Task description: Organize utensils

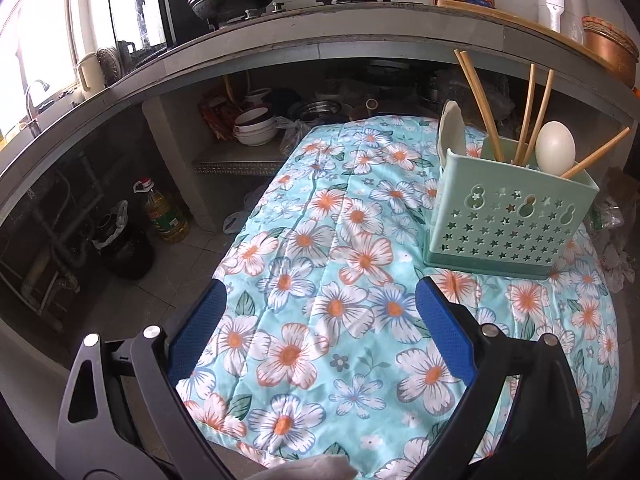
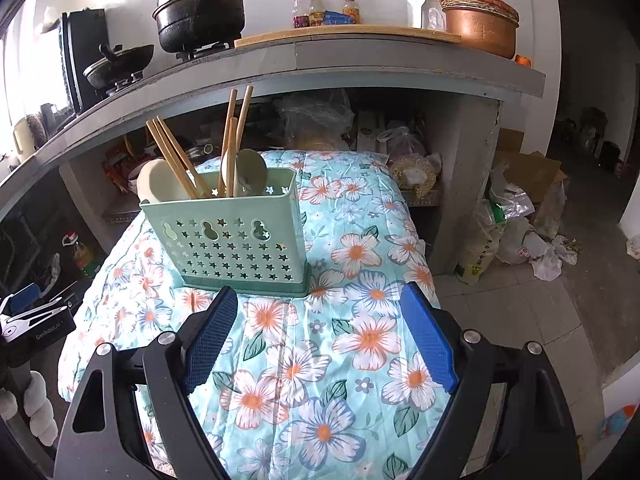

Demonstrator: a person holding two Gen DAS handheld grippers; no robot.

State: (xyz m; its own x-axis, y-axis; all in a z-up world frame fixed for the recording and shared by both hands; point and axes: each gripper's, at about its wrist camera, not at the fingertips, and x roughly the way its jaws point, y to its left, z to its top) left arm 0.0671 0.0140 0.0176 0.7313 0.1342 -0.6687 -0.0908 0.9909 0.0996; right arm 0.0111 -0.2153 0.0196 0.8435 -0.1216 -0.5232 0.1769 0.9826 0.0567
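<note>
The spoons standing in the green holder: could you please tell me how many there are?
2. One spoon stands at the left end of the holder; the other spoon stands near the middle, among the chopsticks. More could be hidden inside.

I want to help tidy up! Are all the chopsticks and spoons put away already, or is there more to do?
It looks nearly finished. The chopsticks and spoons already stand in the green holder. The left gripper and right gripper are both open and empty. No loose utensils show on the flowered cloth, so nothing visible is left.
</note>
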